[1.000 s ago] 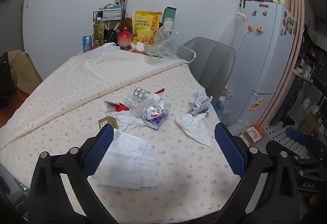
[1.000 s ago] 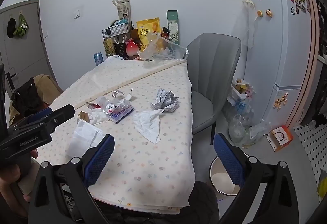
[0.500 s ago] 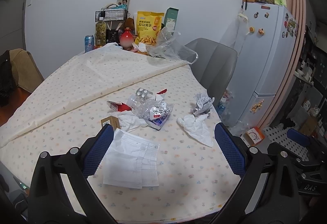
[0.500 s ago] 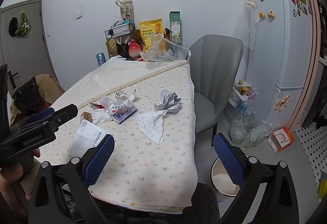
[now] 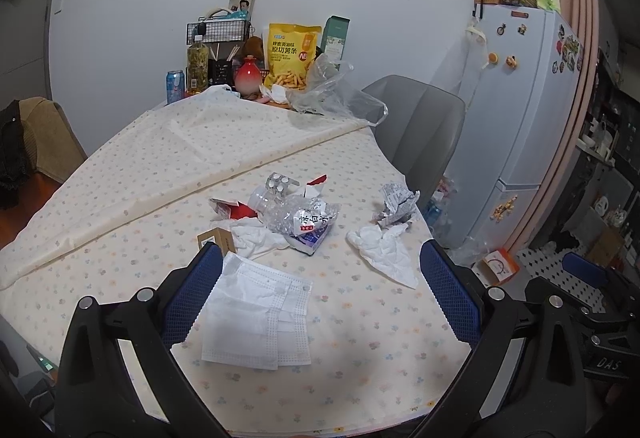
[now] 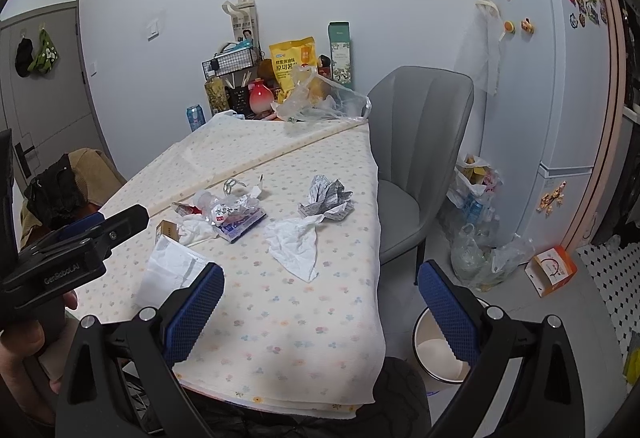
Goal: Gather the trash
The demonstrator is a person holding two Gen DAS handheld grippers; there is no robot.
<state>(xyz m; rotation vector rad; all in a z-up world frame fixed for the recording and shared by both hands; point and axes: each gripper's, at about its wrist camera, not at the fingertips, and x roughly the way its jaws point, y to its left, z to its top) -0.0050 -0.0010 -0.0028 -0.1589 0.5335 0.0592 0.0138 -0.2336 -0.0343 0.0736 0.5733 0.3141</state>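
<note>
Trash lies on the flowered tablecloth (image 5: 360, 350): white face masks (image 5: 256, 322), a crushed plastic bottle (image 5: 296, 214), a white tissue (image 5: 384, 250), a crumpled printed paper (image 5: 396, 206), a small brown box (image 5: 218, 238) and red-white wrapper scraps (image 5: 232, 208). My left gripper (image 5: 320, 294) is open and empty, above the masks at the table's near edge. My right gripper (image 6: 320, 306) is open and empty, over the table's near right corner. The tissue (image 6: 296, 242) and crumpled paper (image 6: 326, 196) lie ahead of it. A white bin (image 6: 440, 354) stands on the floor.
A grey chair (image 6: 416, 142) stands at the table's right side. A fridge (image 6: 548, 110), plastic bags (image 6: 480, 250) and an orange box (image 6: 554, 270) are further right. Snack bag (image 5: 292, 54), bottles, can (image 5: 175, 84) and clear plastic bag (image 5: 332, 94) crowd the far table end.
Both grippers have moved slightly forward and up toward the table; the trash sits a little lower and closer in view. Nothing was grasped.
</note>
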